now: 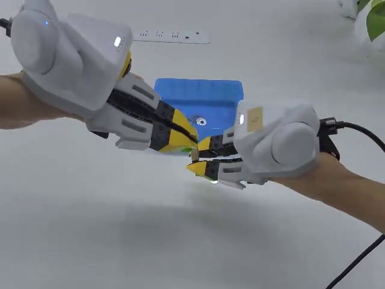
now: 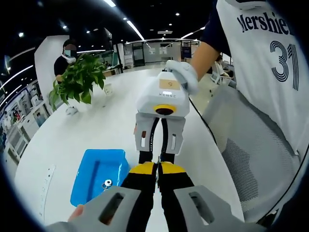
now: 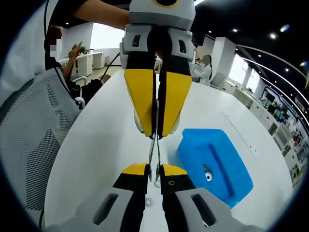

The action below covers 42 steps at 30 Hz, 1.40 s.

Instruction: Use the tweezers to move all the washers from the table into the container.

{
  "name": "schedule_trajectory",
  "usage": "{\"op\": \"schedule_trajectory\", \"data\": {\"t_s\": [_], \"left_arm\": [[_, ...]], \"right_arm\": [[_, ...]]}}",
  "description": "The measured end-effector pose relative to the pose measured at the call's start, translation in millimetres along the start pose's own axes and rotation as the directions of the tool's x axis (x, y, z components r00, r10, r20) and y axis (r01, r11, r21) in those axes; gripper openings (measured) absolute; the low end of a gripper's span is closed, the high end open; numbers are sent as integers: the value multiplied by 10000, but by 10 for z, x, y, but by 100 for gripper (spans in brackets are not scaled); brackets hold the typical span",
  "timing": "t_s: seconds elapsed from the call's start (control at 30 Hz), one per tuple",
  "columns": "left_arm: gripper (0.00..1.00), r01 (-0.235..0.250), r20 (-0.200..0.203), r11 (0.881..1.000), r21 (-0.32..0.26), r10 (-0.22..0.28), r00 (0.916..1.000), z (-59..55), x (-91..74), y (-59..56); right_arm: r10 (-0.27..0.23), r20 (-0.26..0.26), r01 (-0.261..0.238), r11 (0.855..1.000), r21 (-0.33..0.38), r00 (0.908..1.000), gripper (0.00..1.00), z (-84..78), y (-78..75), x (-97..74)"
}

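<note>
**A:** Where are the tweezers [image 3: 155, 154]?

**B:** Strung between the two tools, just above the bench [image 3: 91, 159]. The left tool [image 3: 155, 131] has its jaws pressed together on one end. The thin legs run on between the jaws of the right tool [image 3: 154, 170], which stand close on either side. Whether those jaws pinch cannot be told.

**A:** And the washers?

**B:** At least one washer [image 3: 207, 177] lies in the blue container [image 3: 231, 164], just beside the tools. A small ring [image 3: 148, 201], likely another, lies on the bench under the right tool.

**A:** How would one handle?

**B:** Probably light, flat, hard and slick, so it would skid on the smooth bench if nudged. One tweezer leg through the hole and the other outside the rim looks the surest hold. The tweezers seem thin and springy. They want holding near mid-length so a squeeze closes the tips, and gently, or the washer may flick away.
</note>
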<state>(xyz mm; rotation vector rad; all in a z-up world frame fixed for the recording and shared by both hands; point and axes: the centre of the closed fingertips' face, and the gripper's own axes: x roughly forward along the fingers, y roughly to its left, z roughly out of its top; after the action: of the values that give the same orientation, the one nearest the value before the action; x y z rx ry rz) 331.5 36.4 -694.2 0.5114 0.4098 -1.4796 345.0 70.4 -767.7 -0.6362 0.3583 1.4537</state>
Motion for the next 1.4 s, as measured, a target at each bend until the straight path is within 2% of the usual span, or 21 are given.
{"op": "schedule_trajectory", "data": {"t_s": [0.17,0.73,1.1,1.4], "left_arm": [[6,18,-29,9999,-117,-19,10000,-67,38,31],[6,12,-32,9993,-368,-14,10000,-165,99,115],[6,-20,67,9989,-479,23,10000,-182,115,134],[6,91,85,9985,-535,-86,9999,-178,122,106]], "right_arm": [[50,-77,-49,9999,149,10000,11,-63,-5,48],[151,-167,-143,9989,454,9997,11,-158,-45,119],[122,-174,-111,9981,600,9998,11,-184,-53,127],[225,-202,-212,9977,644,9995,10,-188,-42,124]]}}
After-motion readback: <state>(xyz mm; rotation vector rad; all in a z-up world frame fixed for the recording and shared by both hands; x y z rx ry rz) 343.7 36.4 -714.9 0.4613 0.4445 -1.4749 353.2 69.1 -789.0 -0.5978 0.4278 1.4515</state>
